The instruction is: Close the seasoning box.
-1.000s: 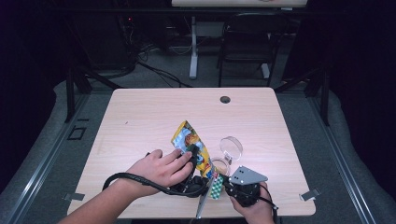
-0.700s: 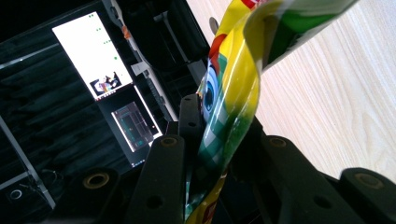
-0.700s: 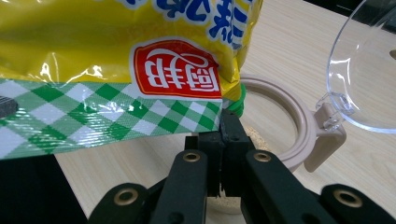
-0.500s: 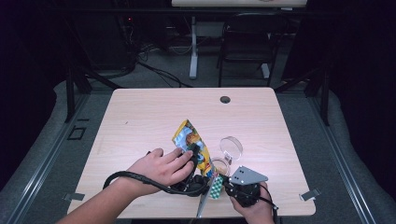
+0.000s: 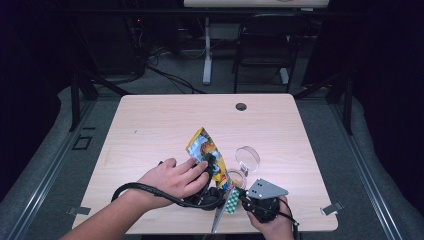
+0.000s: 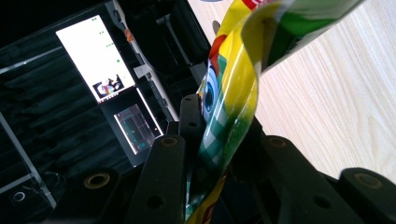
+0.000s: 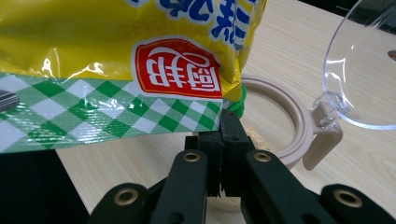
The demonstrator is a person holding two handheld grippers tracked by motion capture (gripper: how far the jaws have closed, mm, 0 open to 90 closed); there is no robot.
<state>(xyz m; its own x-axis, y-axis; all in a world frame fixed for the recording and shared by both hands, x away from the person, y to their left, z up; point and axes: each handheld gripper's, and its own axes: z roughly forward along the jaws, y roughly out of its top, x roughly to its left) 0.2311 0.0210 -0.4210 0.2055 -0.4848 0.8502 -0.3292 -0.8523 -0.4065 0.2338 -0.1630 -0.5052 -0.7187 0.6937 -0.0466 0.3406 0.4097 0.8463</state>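
Near the front edge of the pale wooden table [image 5: 150, 130], high view: the left gripper [image 5: 210, 167] and right gripper [image 5: 242, 199] both meet the yellow printed snack bag [image 5: 205, 150], beside a round container with a clear hinged lid [image 5: 247, 159]. Left gripper view: jaws pinch the bag [image 6: 233, 107] (crumpled edge between them). Right gripper view: jaws closed on the bag's [image 7: 116, 60] green-checked corner, above the container's beige rim [image 7: 285, 135].

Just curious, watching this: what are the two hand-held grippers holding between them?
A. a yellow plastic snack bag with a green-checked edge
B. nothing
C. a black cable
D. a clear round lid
A: the left gripper and right gripper both pinch the yellow plastic snack bag at its green-checked edge.
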